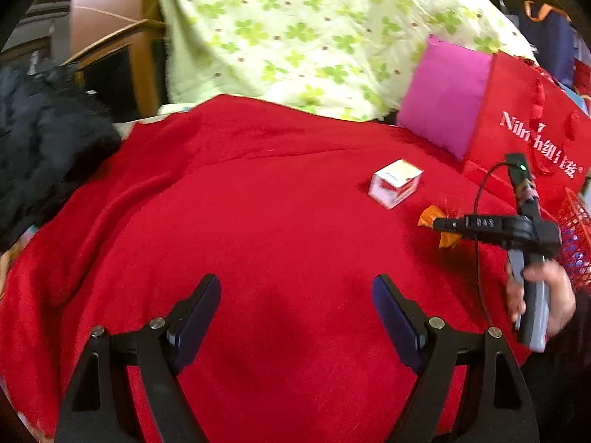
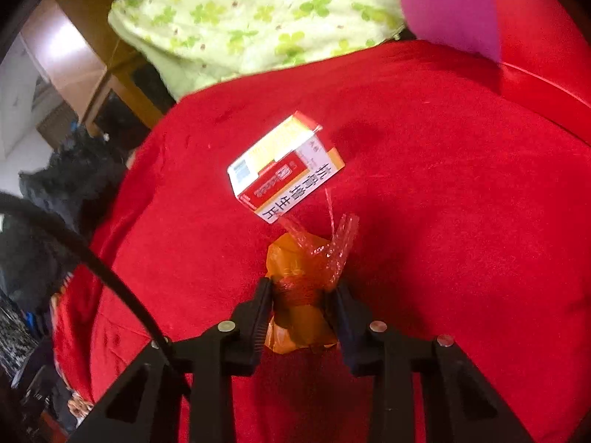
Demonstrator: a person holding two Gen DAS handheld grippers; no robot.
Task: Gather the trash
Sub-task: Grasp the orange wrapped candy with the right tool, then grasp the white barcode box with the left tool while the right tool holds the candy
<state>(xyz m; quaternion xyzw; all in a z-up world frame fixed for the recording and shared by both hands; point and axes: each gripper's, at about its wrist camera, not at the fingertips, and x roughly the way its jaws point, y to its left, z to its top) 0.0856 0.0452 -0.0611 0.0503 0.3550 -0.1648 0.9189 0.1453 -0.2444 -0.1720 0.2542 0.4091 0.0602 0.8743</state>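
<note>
A small white, red and yellow medicine box (image 1: 396,188) lies on the red blanket (image 1: 258,203); it also shows in the right wrist view (image 2: 286,168). My right gripper (image 2: 301,289) is shut on an orange and clear plastic wrapper (image 2: 306,258), just in front of the box. In the left wrist view the right gripper (image 1: 439,224) holds the orange wrapper (image 1: 428,217) to the right of the box. My left gripper (image 1: 295,288) is open and empty above bare blanket, well short of the box.
A green flowered quilt (image 1: 303,37) and a pink pillow (image 1: 443,96) lie at the back. A red shopping bag (image 1: 528,125) and a red mesh basket (image 1: 574,229) stand at the right. A black garment (image 1: 44,140) is at the left.
</note>
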